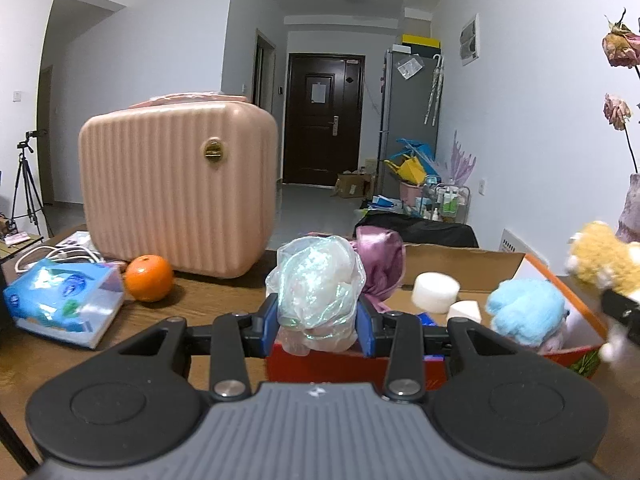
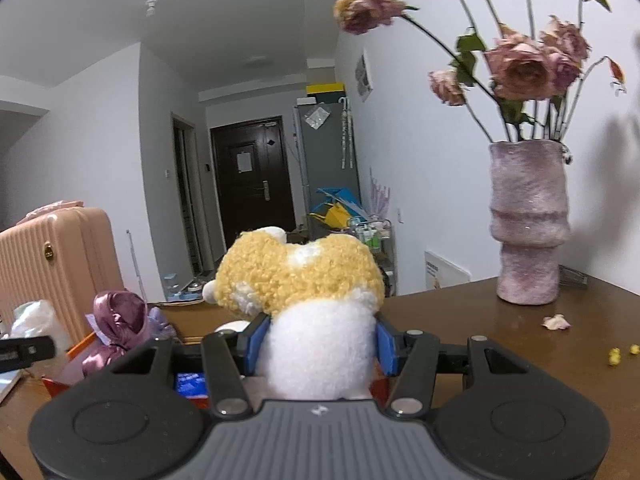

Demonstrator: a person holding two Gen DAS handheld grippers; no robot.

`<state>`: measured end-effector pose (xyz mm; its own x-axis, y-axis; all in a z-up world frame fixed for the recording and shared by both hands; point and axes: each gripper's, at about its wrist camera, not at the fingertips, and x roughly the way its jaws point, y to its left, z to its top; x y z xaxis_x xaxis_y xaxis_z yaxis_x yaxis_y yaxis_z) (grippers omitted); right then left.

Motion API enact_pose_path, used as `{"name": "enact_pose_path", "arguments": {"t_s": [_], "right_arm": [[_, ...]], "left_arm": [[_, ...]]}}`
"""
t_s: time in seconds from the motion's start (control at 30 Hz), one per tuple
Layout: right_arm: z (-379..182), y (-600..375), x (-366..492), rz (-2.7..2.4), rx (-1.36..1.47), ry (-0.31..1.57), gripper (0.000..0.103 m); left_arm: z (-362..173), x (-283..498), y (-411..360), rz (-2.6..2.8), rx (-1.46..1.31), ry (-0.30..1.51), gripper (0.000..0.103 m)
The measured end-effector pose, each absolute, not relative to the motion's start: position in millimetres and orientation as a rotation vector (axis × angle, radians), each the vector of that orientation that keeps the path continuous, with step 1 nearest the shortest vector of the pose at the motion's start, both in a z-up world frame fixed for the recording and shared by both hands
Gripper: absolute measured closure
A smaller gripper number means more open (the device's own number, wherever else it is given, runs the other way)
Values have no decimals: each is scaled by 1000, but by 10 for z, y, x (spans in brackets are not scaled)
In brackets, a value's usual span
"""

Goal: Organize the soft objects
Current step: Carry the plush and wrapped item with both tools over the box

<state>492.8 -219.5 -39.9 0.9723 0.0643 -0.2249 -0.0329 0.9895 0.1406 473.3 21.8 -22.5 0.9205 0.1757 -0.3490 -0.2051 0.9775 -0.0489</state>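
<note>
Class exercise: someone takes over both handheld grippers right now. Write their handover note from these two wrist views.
Left gripper: shut on the iridescent organza scrunchie, above the red box.
Right gripper: shut on the yellow-and-white plush toy.
In the box: blue fluffy item, white sponges, purple satin piece.
Left: place both held items.

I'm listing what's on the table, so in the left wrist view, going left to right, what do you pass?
Blue tissue pack → orange → iridescent gauzy bundle held in the left gripper → white cylinder → light blue fluffy toy → yellow plush toy.
</note>
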Motion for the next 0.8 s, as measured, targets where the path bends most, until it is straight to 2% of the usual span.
{"name": "enact_pose_path", "arguments": {"t_s": [0.63, 0.73, 0.8], "right_arm": [[-439, -1724, 5590, 125, 71, 227, 50], [-443, -1680, 5695, 137, 55, 239, 48], [-448, -1680, 5751, 150, 49, 254, 45]], "left_arm": [[-267, 5429, -91, 140, -46, 331, 63], [-278, 5523, -95, 132, -41, 330, 62], [-286, 5569, -87, 121, -44, 333, 57]]}}
